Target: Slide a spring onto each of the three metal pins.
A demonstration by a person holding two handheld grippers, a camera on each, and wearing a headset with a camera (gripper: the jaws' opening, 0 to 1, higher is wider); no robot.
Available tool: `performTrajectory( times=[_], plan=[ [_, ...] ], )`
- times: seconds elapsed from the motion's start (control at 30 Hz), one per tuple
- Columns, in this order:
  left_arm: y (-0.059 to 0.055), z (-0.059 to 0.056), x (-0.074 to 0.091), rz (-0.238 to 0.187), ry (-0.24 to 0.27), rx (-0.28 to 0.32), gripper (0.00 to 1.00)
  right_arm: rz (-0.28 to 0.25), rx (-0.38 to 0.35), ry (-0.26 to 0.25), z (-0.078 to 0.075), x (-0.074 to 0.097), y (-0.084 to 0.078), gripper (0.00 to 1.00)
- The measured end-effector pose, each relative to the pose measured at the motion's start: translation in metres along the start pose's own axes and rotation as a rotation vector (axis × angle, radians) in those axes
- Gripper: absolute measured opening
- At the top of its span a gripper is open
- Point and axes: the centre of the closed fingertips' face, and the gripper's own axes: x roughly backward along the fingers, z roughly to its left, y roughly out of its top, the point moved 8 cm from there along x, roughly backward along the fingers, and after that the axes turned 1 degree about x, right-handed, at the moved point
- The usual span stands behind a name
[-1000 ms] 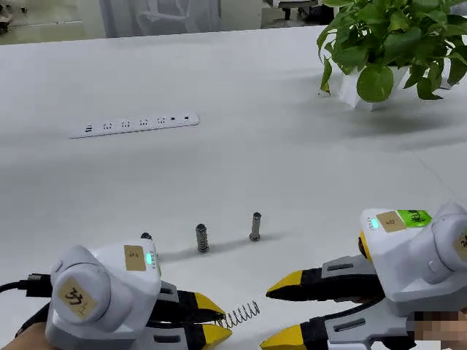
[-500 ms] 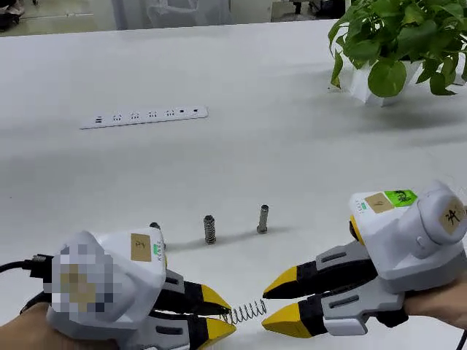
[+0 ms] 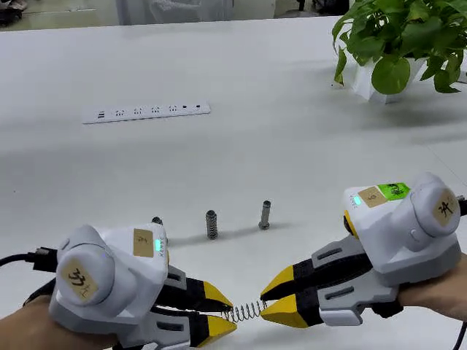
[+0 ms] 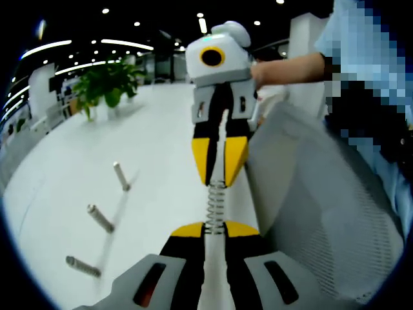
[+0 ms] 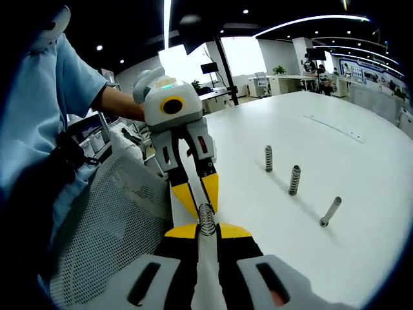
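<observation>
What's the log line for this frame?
left gripper: shut on steel coil spring | right gripper: shut on it | bare metal pin: upright

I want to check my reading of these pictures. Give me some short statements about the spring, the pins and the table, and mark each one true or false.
1. The loose spring is gripped at one end by the left hand-held gripper and at the other by the right hand-held gripper. True.
2. All three pins carry a spring. False: the middle pin and the left pin carry one, the right pin is bare.
3. A power strip lies flat on the table, beyond the pins. True.
4. The potted plant stands at the table's far left. False: it stands at the far right.
</observation>
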Motion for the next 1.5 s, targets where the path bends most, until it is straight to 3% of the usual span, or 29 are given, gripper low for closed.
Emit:
performTrajectory(
  times=[0.37, 0.43, 0.67, 0.83, 1.2, 1.5],
  plan=[
    [0.002, 0.000, -0.005, 0.006, 0.001, 0.010, 0.10, 0.052, 0.112, -0.033, 0.005, 0.000, 0.016, 0.11],
    [0.001, -0.001, -0.007, 0.011, 0.000, 0.008, 0.10, 0.062, 0.153, -0.033, 0.005, 0.000, 0.020, 0.03],
    [0.005, 0.001, -0.011, -0.007, 0.002, 0.017, 0.10, 0.066, 0.160, -0.038, 0.004, -0.005, 0.021, 0.02],
    [0.005, 0.001, -0.010, -0.007, 0.002, 0.006, 0.10, 0.079, 0.159, -0.066, -0.001, 0.002, 0.018, 0.21],
    [0.010, 0.000, -0.009, -0.028, -0.008, -0.015, 0.10, 0.100, 0.099, -0.015, -0.002, 0.008, 0.010, 0.18],
    [0.011, 0.001, -0.007, -0.041, -0.010, -0.016, 0.10, 0.098, 0.099, -0.010, -0.001, 0.007, 0.011, 0.12]
  ],
)
